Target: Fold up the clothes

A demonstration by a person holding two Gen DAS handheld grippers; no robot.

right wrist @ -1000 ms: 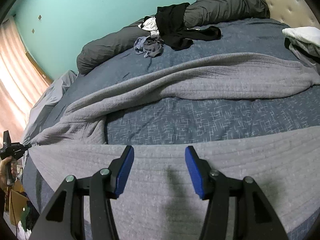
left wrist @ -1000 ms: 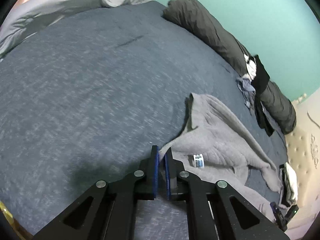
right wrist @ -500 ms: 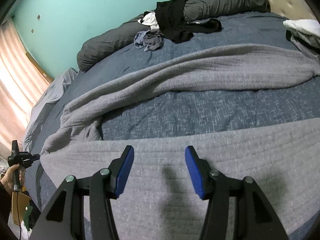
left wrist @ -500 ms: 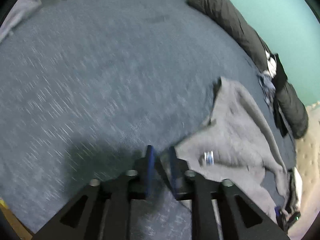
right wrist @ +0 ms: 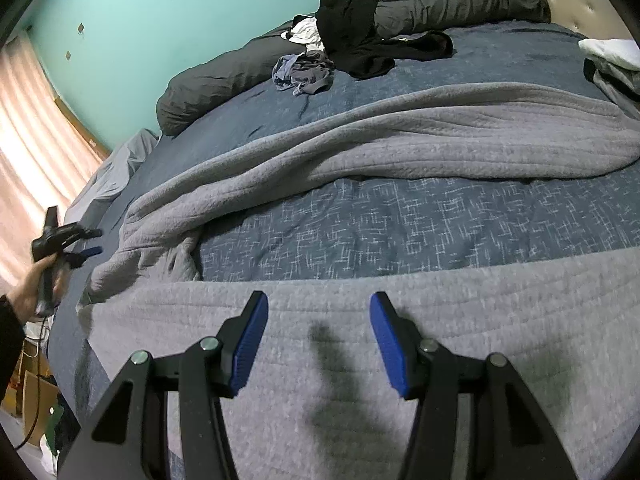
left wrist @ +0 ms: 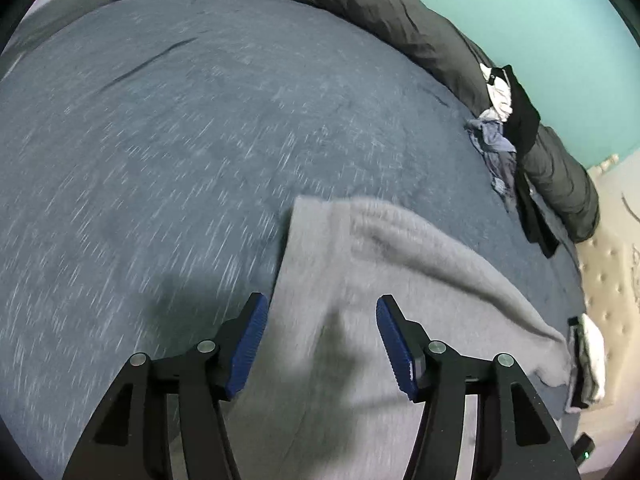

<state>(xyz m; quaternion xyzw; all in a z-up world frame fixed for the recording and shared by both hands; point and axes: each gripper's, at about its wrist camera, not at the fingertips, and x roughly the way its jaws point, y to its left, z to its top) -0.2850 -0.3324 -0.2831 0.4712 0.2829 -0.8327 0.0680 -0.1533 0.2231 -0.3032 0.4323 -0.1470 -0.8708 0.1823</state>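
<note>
With the large grey fleece blanket (right wrist: 400, 152) sprawled across the blue patterned bedspread (right wrist: 400, 224), the left gripper (left wrist: 318, 344) was opening (nothing between its jaws) above the near edge, the right gripper (right wrist: 316, 342) spread and empty; next probably regripping corners.

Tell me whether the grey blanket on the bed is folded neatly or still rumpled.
Rumpled, only partly folded. The grey blanket lies in a bunched ridge across the bed, its near part flat under the right gripper.
</note>
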